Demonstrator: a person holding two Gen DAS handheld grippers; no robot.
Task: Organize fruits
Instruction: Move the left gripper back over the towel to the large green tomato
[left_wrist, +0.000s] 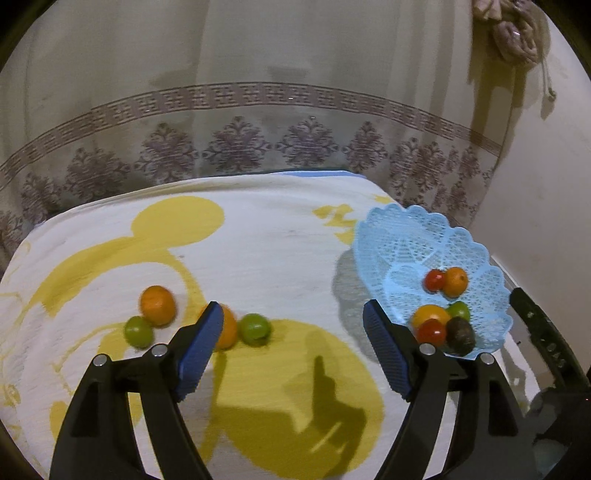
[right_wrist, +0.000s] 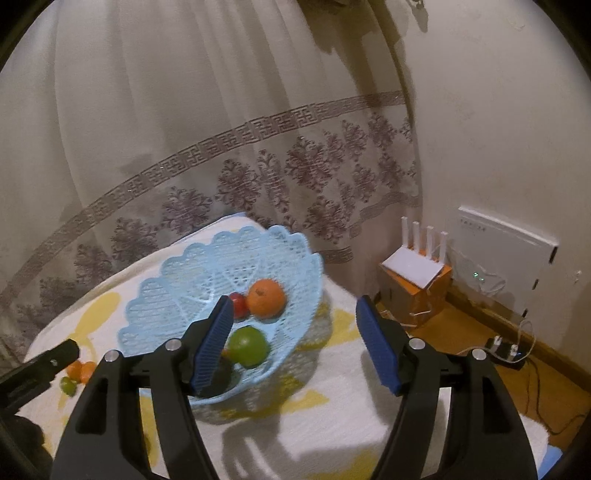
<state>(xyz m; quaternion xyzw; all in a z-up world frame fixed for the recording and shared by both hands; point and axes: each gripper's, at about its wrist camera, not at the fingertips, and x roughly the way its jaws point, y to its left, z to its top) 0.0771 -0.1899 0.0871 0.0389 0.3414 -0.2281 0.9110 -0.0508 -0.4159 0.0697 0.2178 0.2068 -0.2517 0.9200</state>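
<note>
Left wrist view: left gripper (left_wrist: 293, 341) released, empty. Four loose fruits (left_wrist: 159, 305) lie left of the pale-blue lattice plastic basket (left_wrist: 399, 236). Recommend centring jaws around one fruit before closing; right gripper (right_wrist: 295, 343) likewise unclenched.

Both tools (left_wrist: 293, 332) (right_wrist: 295, 325) agape, empty
</note>
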